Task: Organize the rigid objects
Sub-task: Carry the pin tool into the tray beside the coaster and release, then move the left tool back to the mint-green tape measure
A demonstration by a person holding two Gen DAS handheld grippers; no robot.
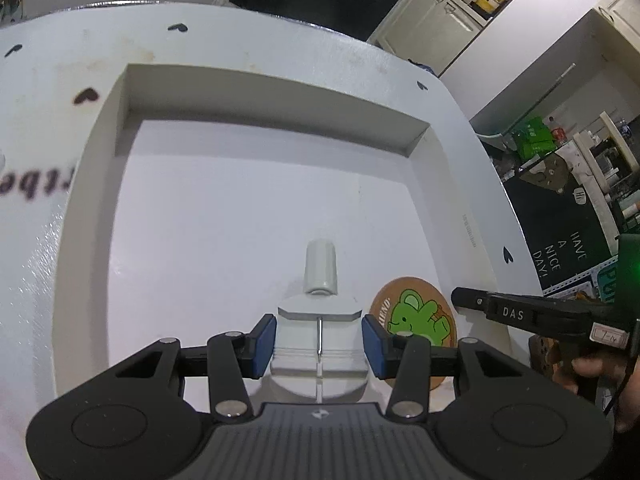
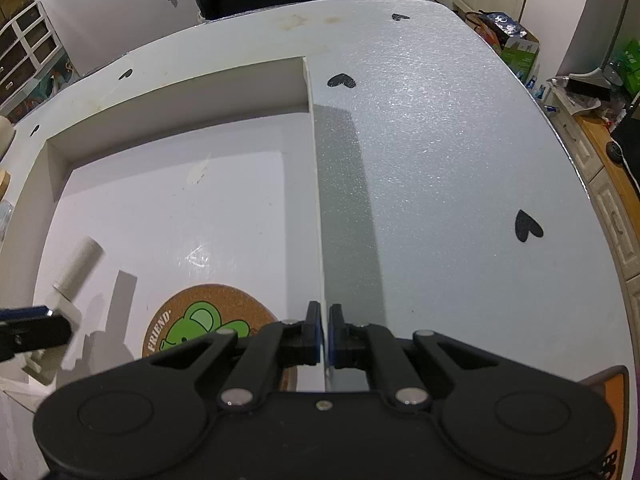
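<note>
Blue pads of the left gripper point(image 1: 319, 340) stand spread either side of the grey-white tool point(image 1: 319, 320) in the white tray point(image 1: 256, 92), beside the cork coaster point(image 1: 414, 320); I'd release it level. Only the right wrist view shows the right gripper point(image 2: 324, 334) pinching the tray wall

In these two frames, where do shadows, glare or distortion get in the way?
Left wrist view: fisheye bends the white tray walls; table print at the left edge is blurred. Right wrist view: the tray wall casts a broad dark shadow across the tablecloth, a glare streak marks the tray floor, and the cork coaster stays sharp.
</note>
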